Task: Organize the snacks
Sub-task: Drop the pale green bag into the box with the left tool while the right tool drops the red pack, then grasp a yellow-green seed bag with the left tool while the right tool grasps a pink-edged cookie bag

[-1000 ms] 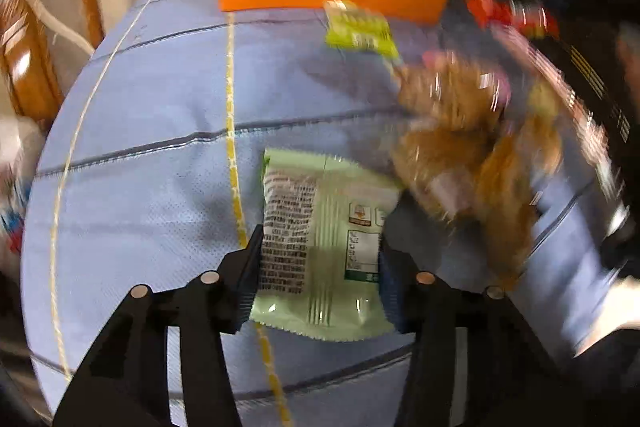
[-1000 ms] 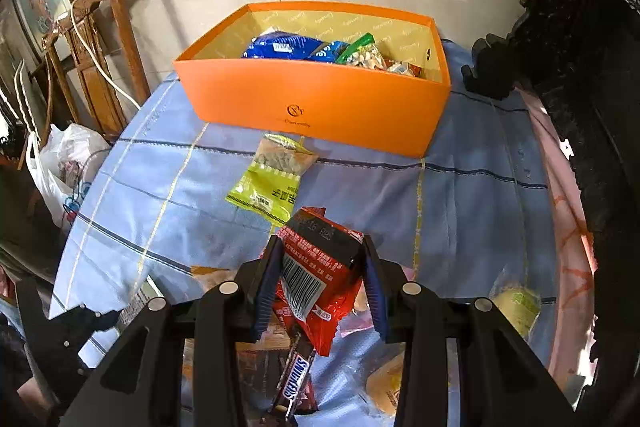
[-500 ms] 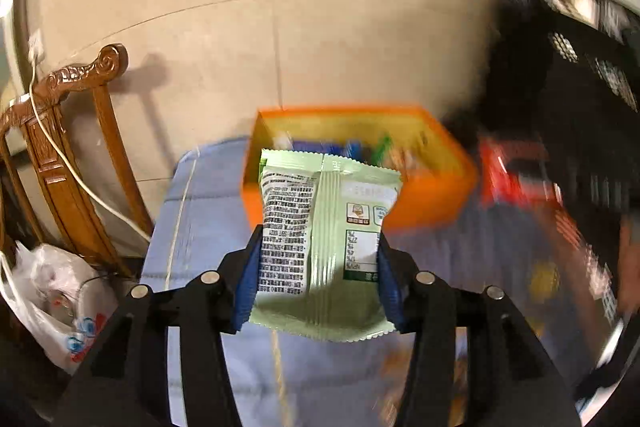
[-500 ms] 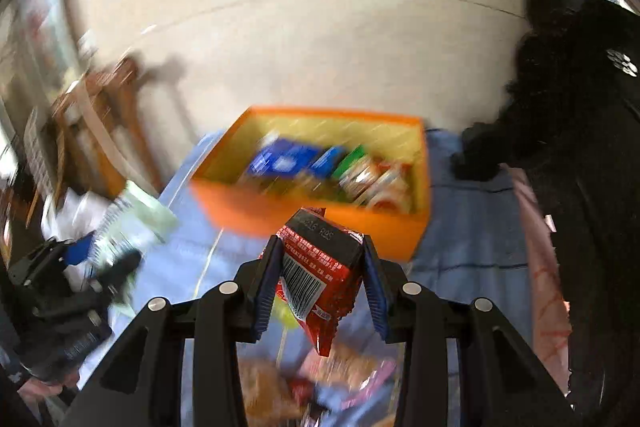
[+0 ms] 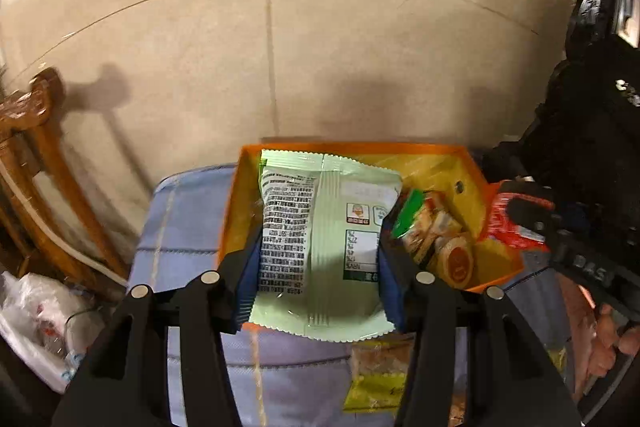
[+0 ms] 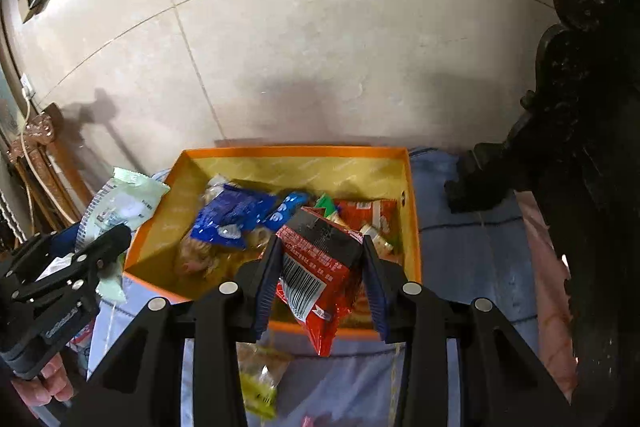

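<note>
1. Gripping a pale green foil snack packet [image 5: 320, 239] by its two sides, the left gripper [image 5: 316, 263] holds it upright over the near left part of the open orange cardboard box [image 5: 468, 167]; the packet's back shows dense black print and a small nutrition table, too small to read.
2. Clamped between the blue pads of the right gripper [image 6: 320, 267] is a red and black foil snack bag [image 6: 320, 259], barcode facing the camera, its white print unreadable; it hangs above the box's near wall.
3. Both grippers point downward at a slant toward the box; a bare hand [image 6: 44, 387] holds the left tool's handle, seen low on the left in the right wrist view.
4. On the blue quilted tablecloth [image 6: 460, 235] before the box lies one yellow-green snack packet [image 6: 260, 383], lettering illegible.
5. Inside the box: two blue wrappers [image 6: 232, 215], one orange-red packet [image 6: 372, 211], a green-tipped wrapper [image 5: 408, 213] and one round biscuit pack [image 5: 456, 259]; others blur together.
6. Left of the box stand a carved wooden chair [image 5: 36, 155] and one white plastic bag [image 5: 44, 323].
7. Behind the box runs a beige tiled wall [image 6: 320, 47].
</note>
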Available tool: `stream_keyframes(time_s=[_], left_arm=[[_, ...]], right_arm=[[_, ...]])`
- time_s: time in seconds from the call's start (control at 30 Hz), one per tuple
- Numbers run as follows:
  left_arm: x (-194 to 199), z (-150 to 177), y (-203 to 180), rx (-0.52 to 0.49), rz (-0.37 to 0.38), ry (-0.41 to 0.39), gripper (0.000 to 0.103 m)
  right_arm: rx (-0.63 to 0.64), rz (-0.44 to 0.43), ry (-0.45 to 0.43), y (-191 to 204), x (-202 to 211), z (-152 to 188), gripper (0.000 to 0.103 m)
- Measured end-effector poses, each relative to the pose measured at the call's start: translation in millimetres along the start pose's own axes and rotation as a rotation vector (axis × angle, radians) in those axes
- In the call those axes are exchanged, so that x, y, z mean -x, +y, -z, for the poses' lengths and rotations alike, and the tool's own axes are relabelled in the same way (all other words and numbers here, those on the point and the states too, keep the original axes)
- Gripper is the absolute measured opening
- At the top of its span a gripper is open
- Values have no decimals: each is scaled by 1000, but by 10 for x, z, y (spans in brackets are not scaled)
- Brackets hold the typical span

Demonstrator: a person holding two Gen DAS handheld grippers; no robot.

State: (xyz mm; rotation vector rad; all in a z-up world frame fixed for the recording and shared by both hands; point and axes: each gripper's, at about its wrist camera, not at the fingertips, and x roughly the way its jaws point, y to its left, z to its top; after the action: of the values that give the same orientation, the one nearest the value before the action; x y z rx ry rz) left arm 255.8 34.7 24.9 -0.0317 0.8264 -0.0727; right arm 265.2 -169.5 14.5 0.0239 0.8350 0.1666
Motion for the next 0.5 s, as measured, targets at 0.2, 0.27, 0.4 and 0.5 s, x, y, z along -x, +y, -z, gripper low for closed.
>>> stream_keyframes(time_s=[0.2, 0.27, 0.4, 0.5], left_arm=[[-165, -192, -45, -28, 13, -12, 70], [-175, -228, -94, -58, -6, -39, 99], [-44, -131, -175, -135, 25, -87, 99], [-38, -2, -213, -175, 8, -55, 99]], right_arm=[[-13, -16, 17, -76, -223, -110, 61], [12, -47, 2, -78, -237, -190, 99], [20, -25, -86, -189, 9, -263, 99], [7, -79, -77, -290, 206, -200, 99]])
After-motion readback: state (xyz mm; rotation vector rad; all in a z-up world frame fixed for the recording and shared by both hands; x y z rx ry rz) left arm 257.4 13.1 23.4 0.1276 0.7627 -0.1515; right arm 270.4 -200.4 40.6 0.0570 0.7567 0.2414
